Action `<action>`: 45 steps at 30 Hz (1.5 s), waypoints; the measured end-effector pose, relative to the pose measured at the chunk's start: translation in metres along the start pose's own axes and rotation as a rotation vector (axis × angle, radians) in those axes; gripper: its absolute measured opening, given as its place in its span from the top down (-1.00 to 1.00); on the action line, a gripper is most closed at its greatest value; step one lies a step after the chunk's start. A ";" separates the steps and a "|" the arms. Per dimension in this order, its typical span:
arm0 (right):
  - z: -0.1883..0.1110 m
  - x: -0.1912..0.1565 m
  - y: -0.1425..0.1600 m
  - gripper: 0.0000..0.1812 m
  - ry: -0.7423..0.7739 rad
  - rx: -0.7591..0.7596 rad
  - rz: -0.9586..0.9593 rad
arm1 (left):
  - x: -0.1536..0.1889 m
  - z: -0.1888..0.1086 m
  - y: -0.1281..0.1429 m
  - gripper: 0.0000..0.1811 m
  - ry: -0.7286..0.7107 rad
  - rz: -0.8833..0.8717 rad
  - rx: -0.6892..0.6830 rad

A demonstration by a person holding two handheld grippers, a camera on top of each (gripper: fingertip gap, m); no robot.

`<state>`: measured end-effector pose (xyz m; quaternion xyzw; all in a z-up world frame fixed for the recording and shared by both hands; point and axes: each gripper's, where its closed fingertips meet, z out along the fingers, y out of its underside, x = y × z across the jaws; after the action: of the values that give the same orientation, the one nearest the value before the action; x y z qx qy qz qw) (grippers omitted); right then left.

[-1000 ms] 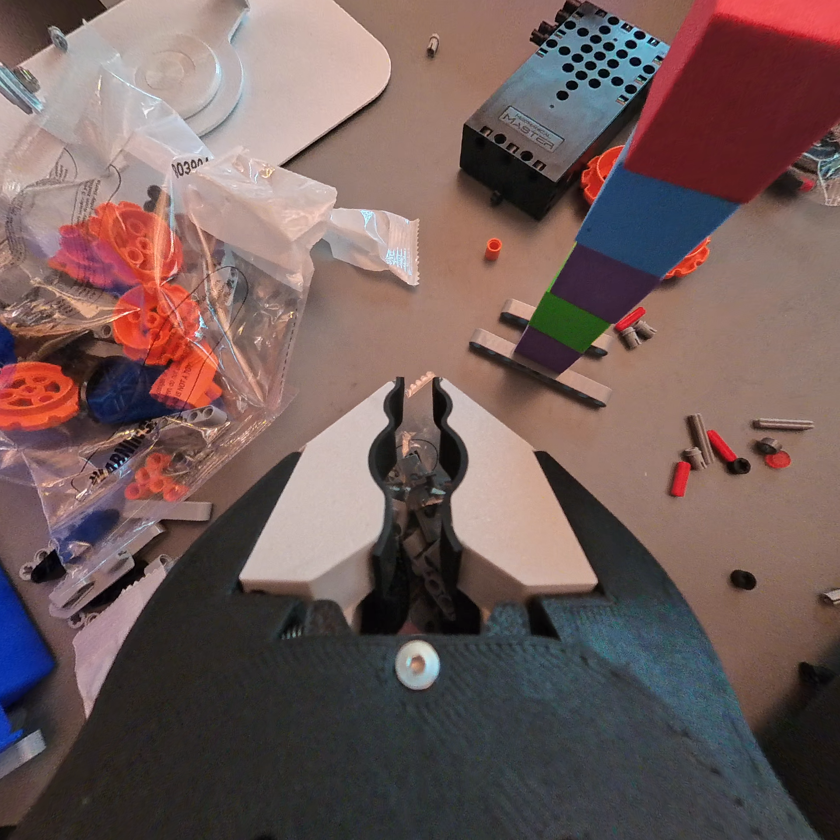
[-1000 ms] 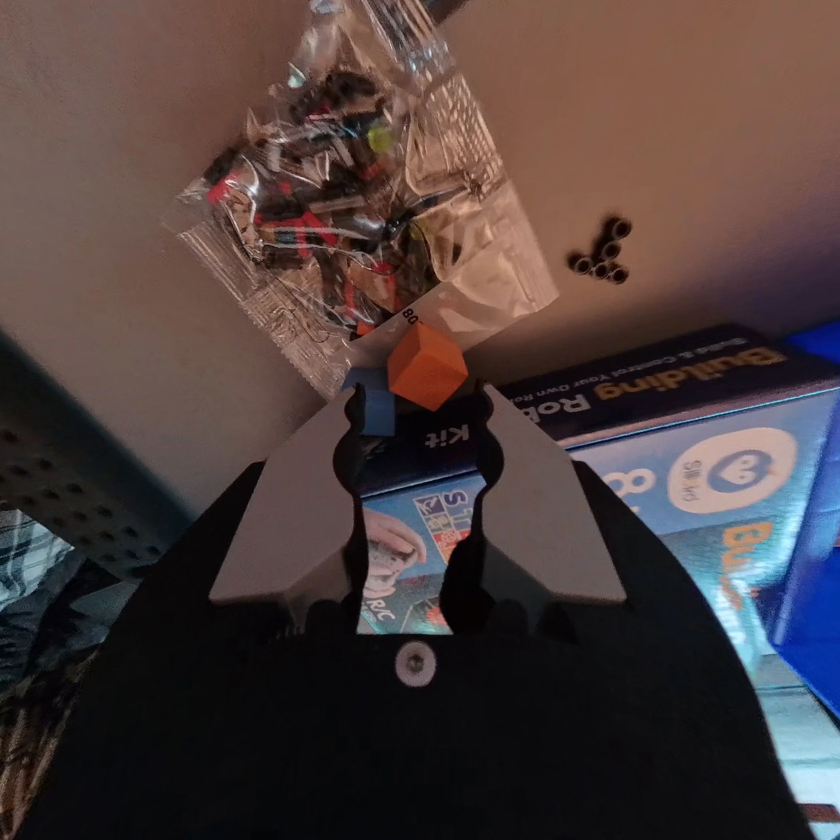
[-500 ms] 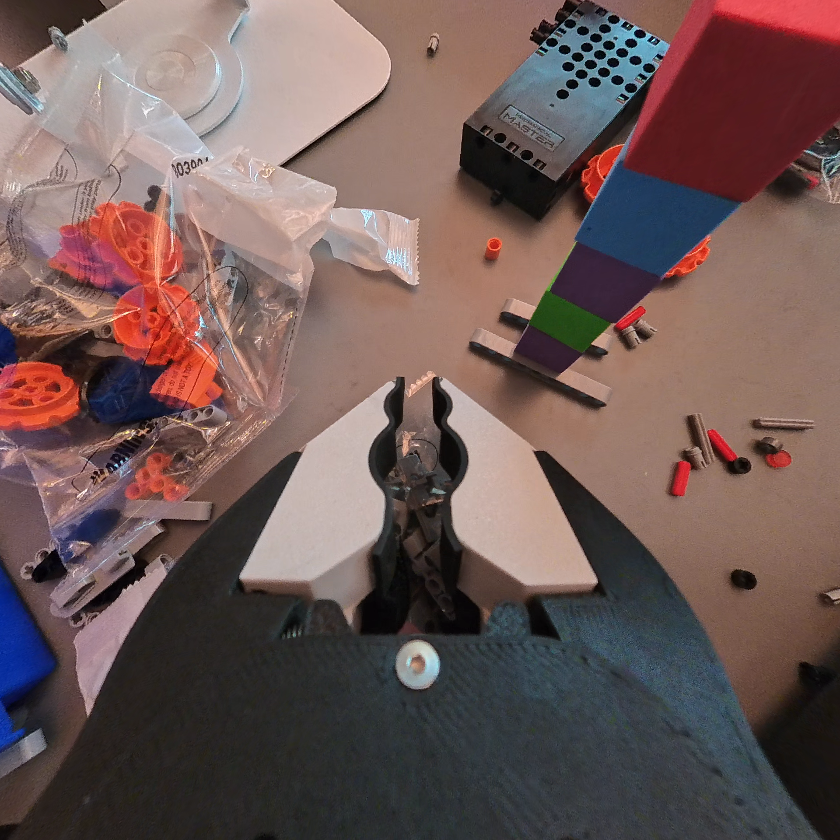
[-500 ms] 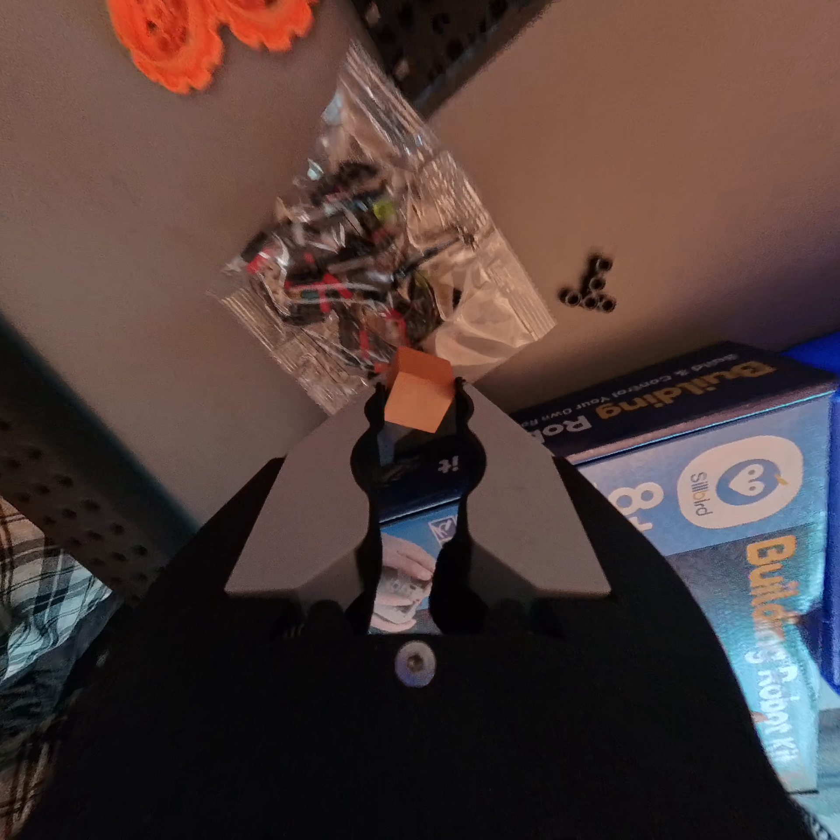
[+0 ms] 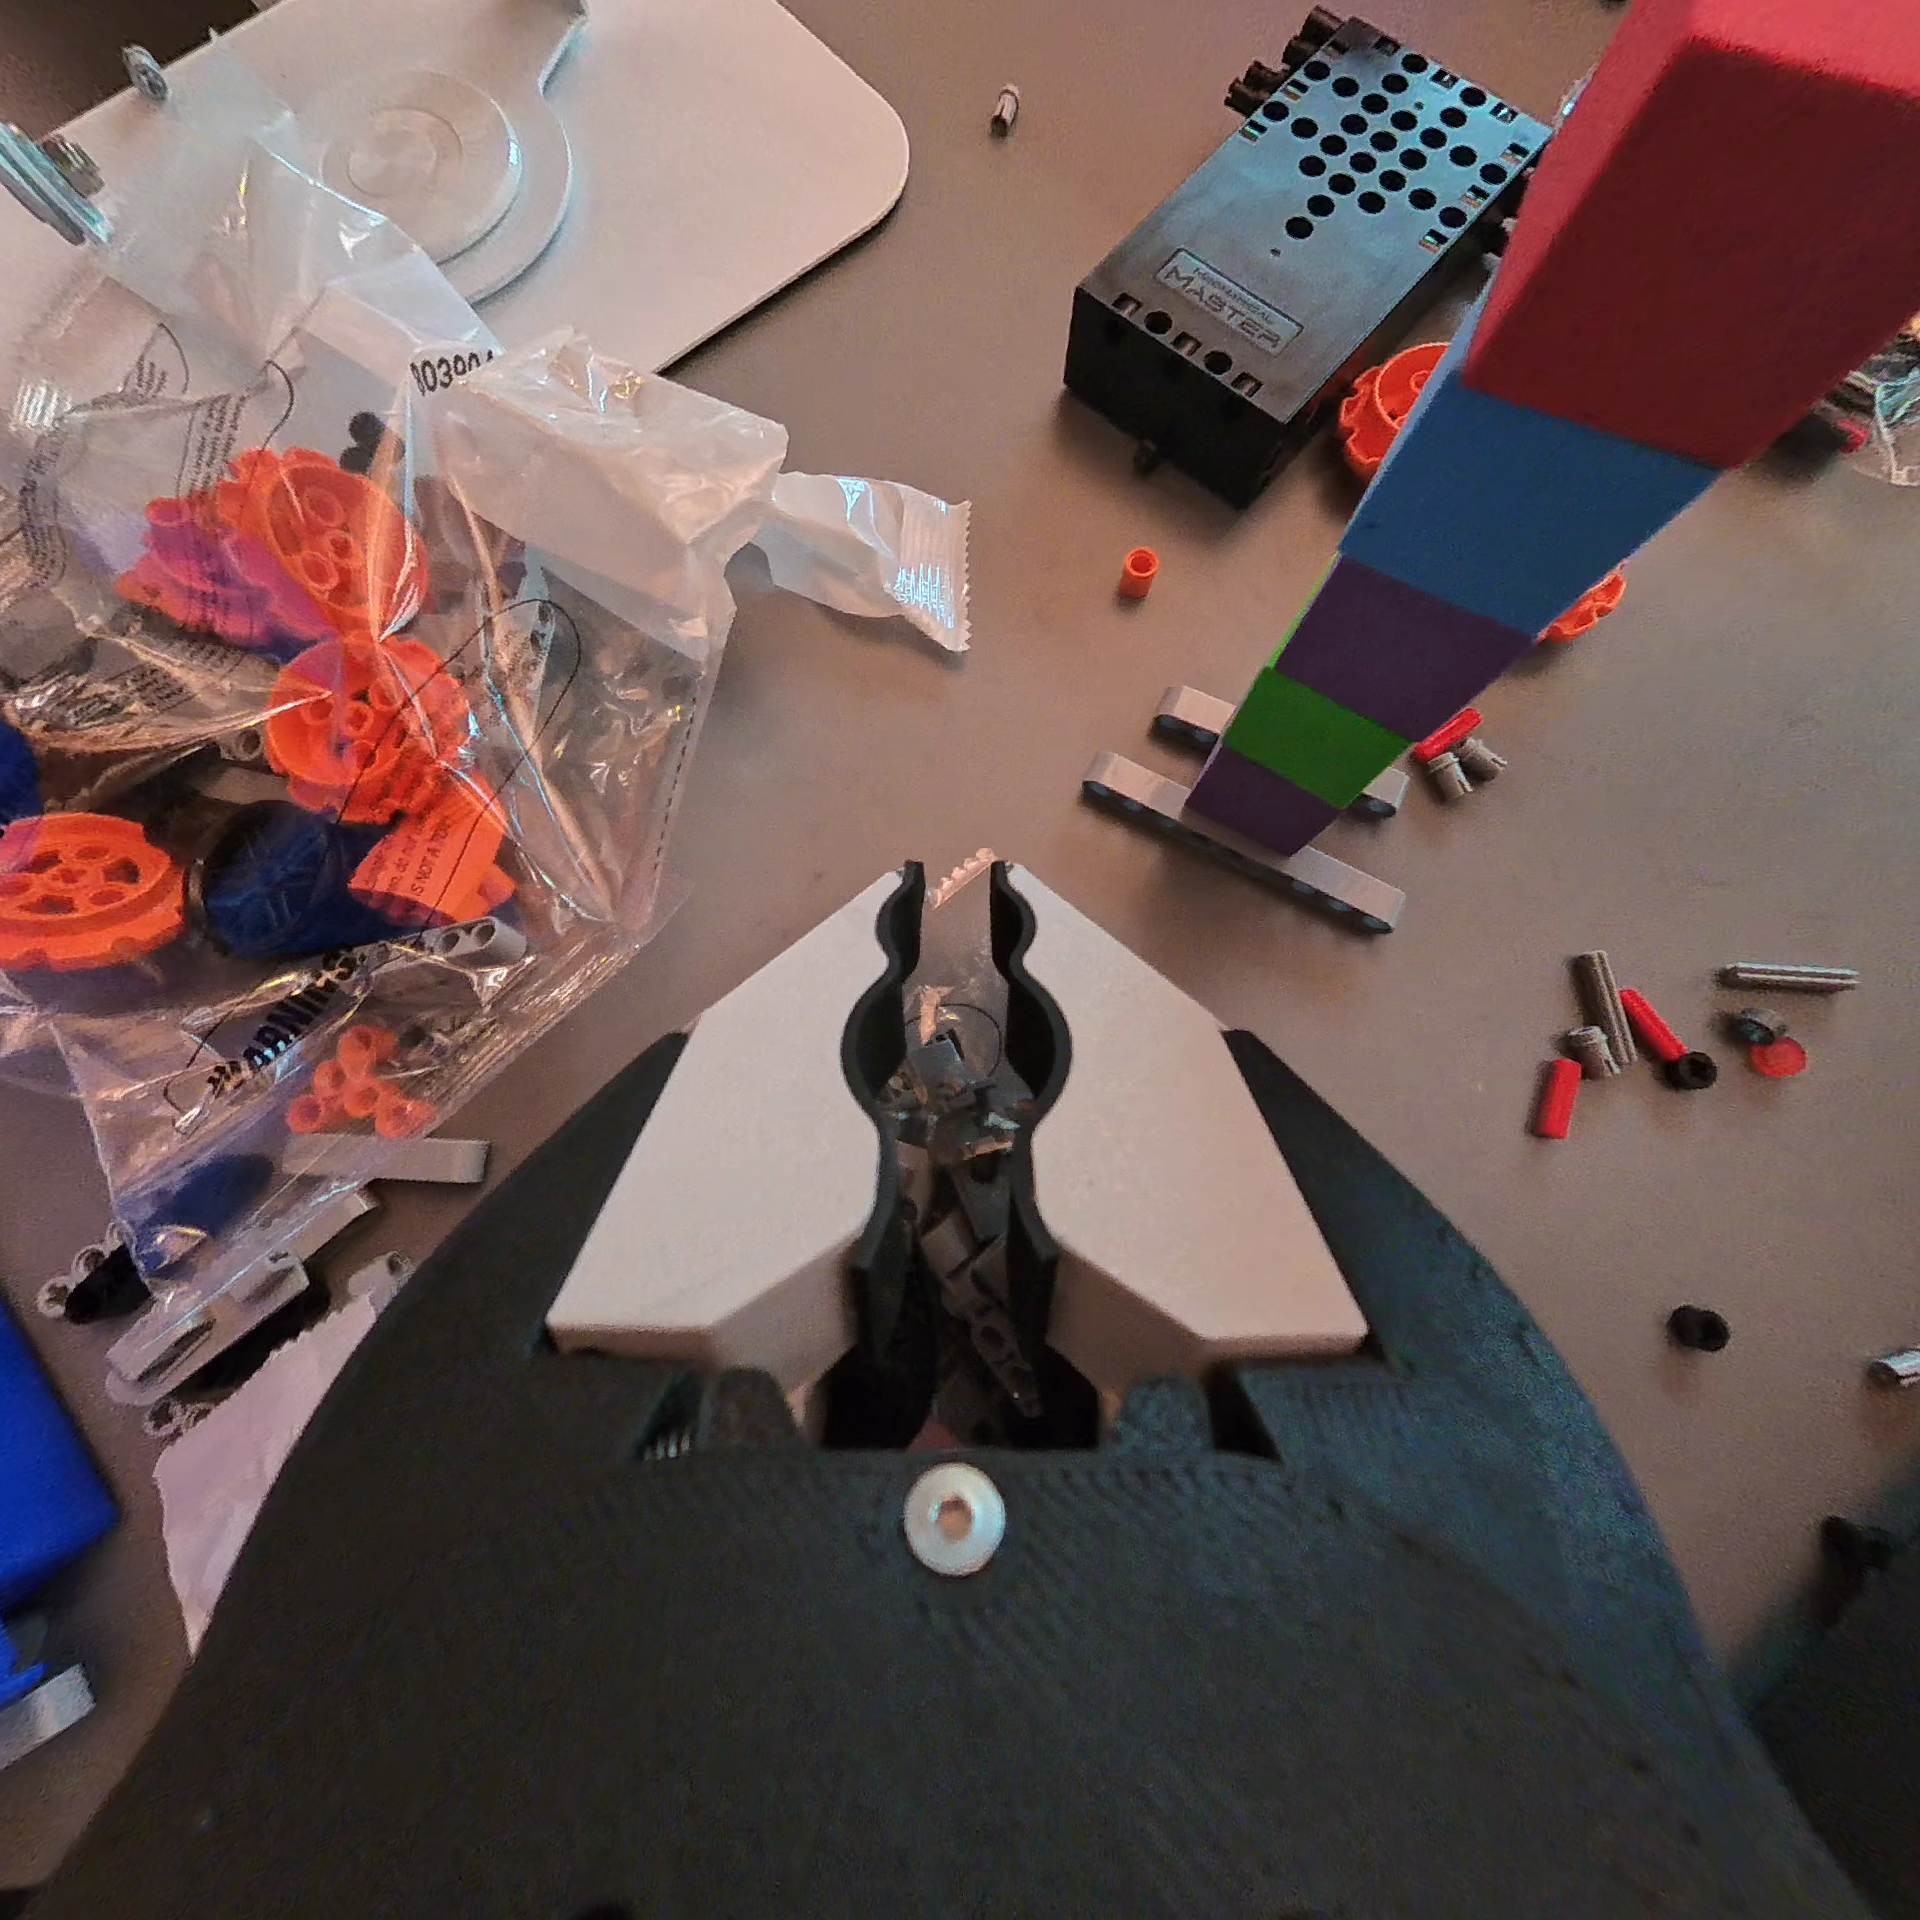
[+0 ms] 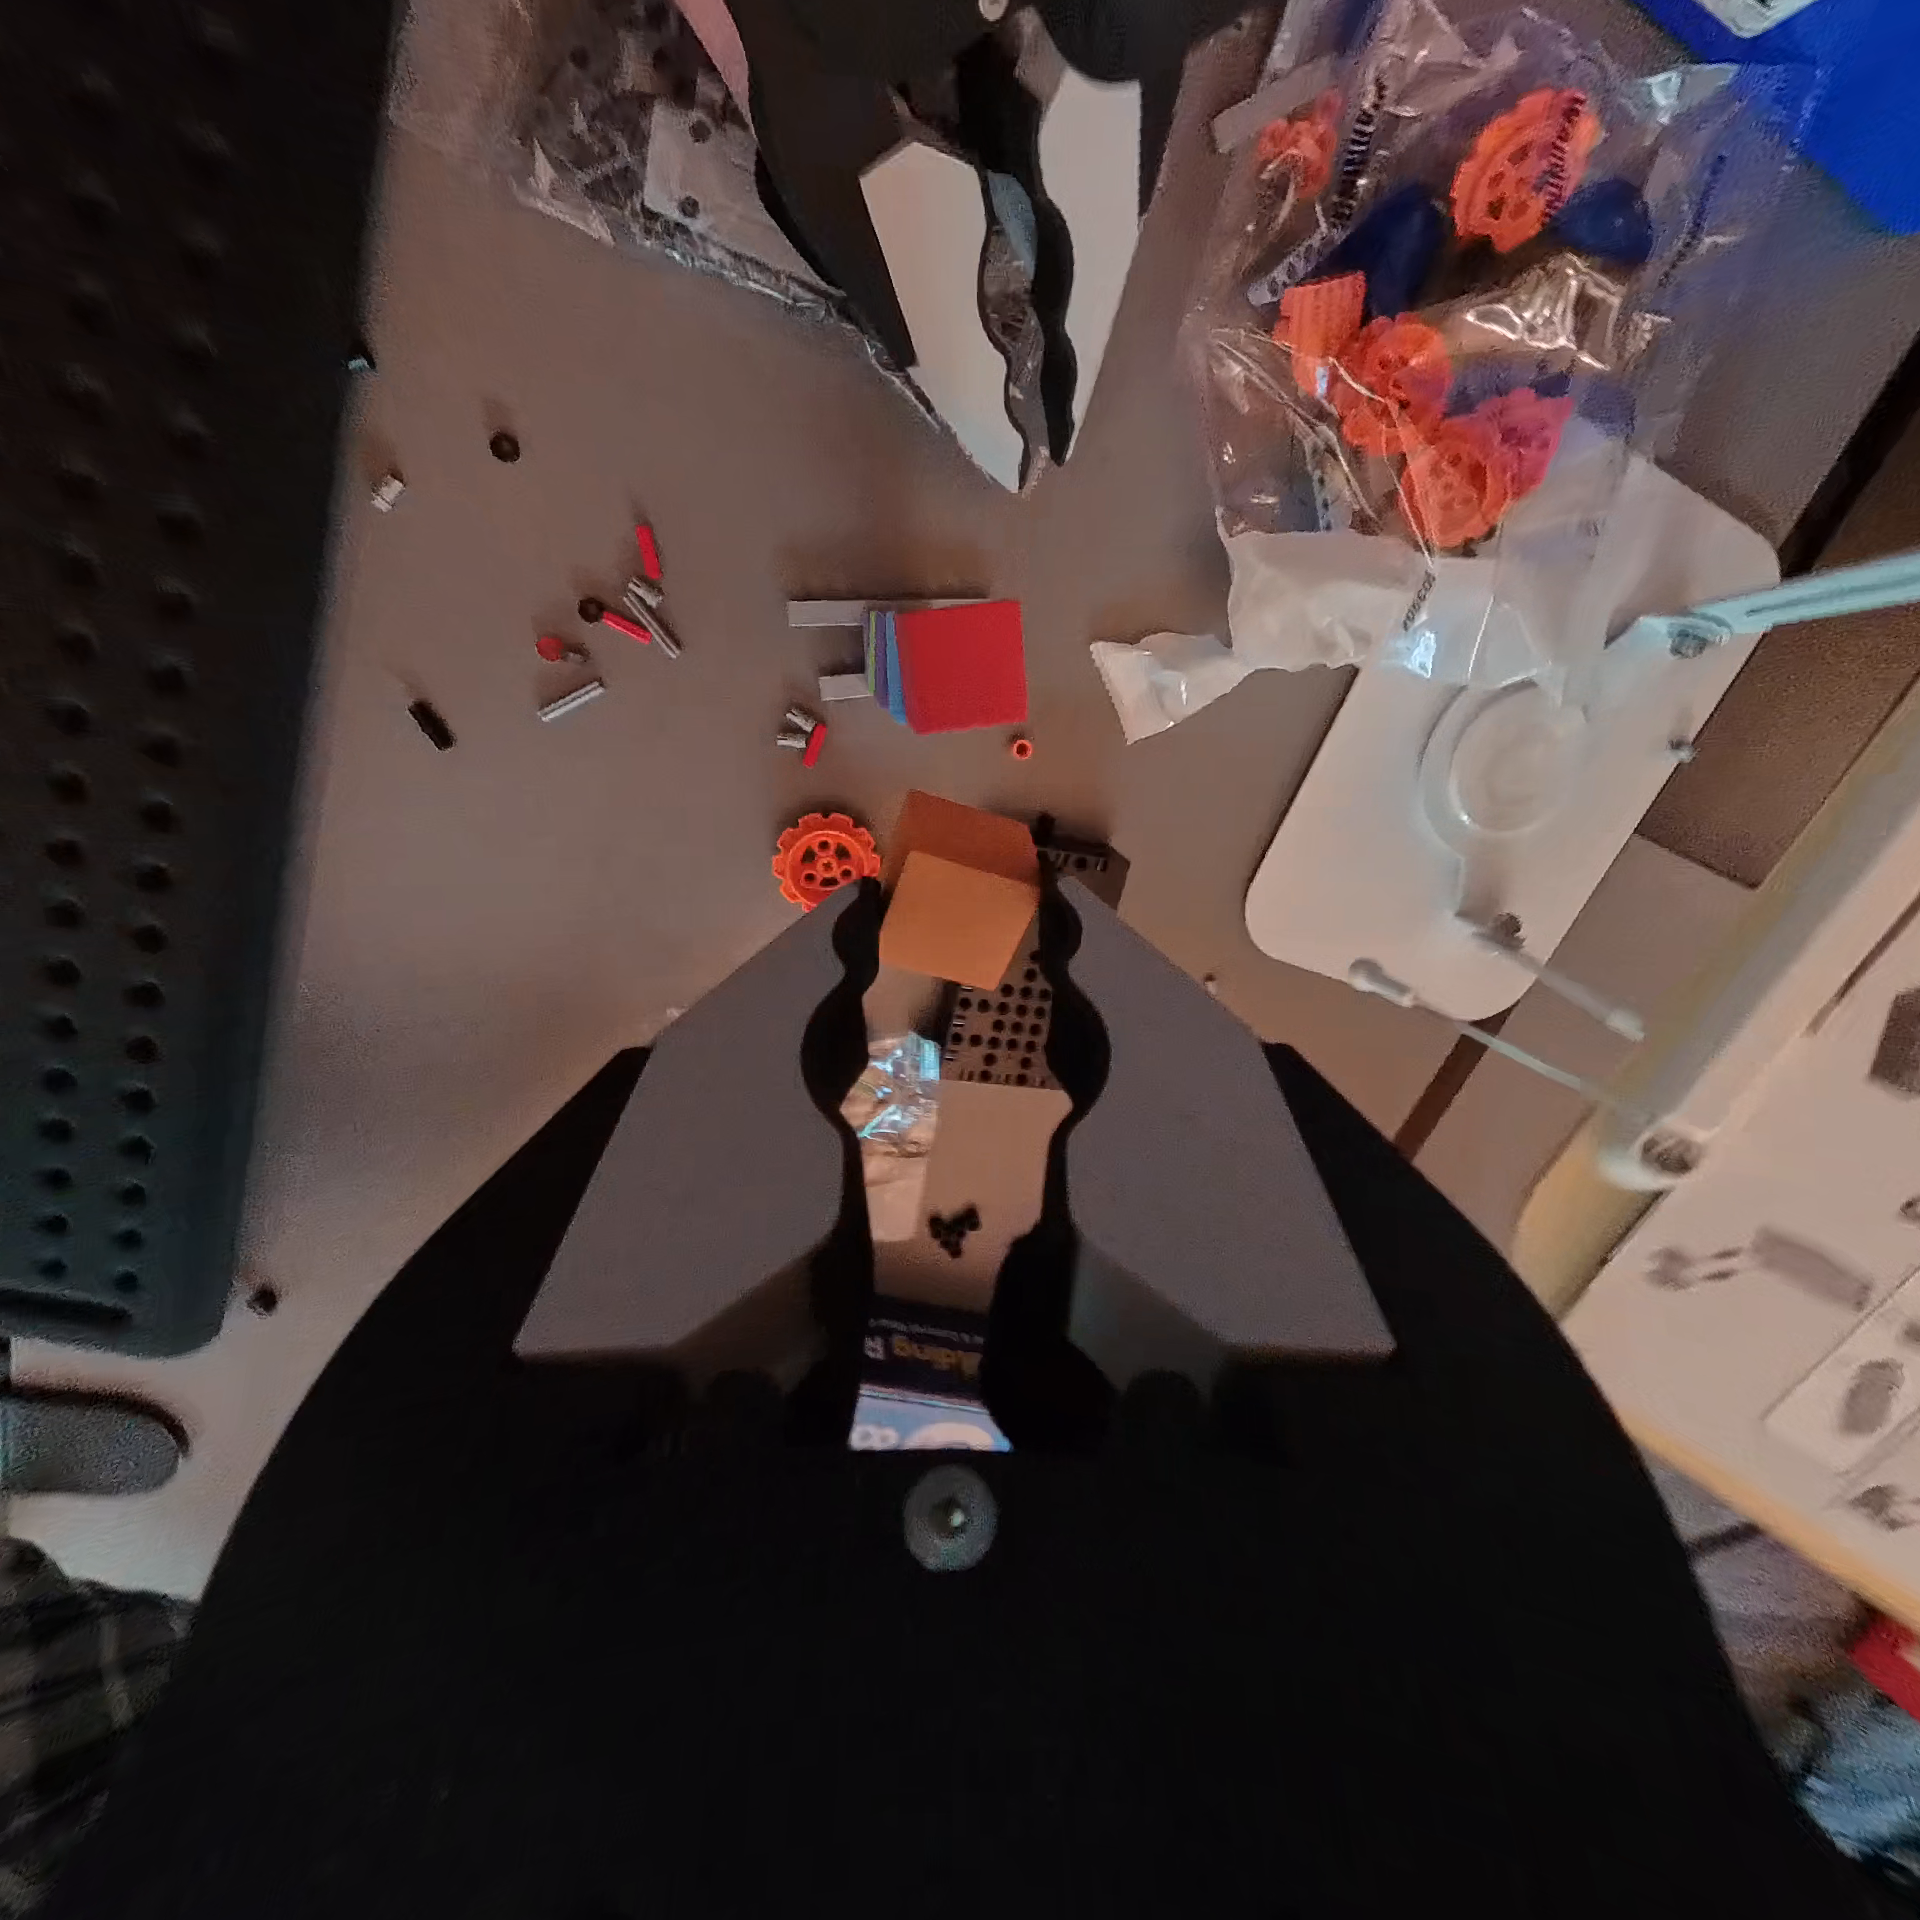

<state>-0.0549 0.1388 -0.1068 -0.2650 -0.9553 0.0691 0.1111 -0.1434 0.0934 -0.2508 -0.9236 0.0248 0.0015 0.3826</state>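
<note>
A tall tower of coloured blocks (image 5: 1455, 540), red on top, then blue, purple, green and purple, stands on grey beams (image 5: 1236, 852) to the right of my left gripper (image 5: 954, 878). My left gripper is shut on a clear plastic bag of small grey parts (image 5: 951, 1091); the bag's serrated edge pokes out past the tips. My right gripper (image 6: 956, 886) is shut on an orange cube (image 6: 956, 925), held high over the table. The tower's red top (image 6: 961, 665) lies a little beyond the cube. The left gripper also shows in the right wrist view (image 6: 1023, 457), beyond the tower.
A black perforated box (image 5: 1299, 260) sits behind the tower. A clear bag of orange wheels (image 5: 312, 675) and a white base plate (image 5: 675, 156) lie to the left. Loose red and grey pins (image 5: 1631, 1029) are scattered at right. An orange gear (image 6: 824, 860) lies near the cube. Tip to tip, the grippers are about 20 centimetres apart.
My right gripper shut on the orange cube, lifted it off the printed box and swung over the table until it looks down on the tower. The left gripper has not moved.
</note>
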 end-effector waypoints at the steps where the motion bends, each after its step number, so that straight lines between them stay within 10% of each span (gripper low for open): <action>1: 0.002 0.003 -0.005 0.68 -0.009 -0.032 -0.028 | 0.000 0.000 0.000 0.87 0.000 0.000 0.000; 45: 0.027 0.004 -0.035 0.68 -0.049 -0.228 -0.360 | 0.000 0.000 0.000 0.87 0.011 -0.011 -0.002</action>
<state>-0.0823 0.1088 -0.1258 -0.0990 -0.9913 -0.0539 0.0679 -0.1435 0.0936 -0.2510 -0.9240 0.0219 -0.0058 0.3817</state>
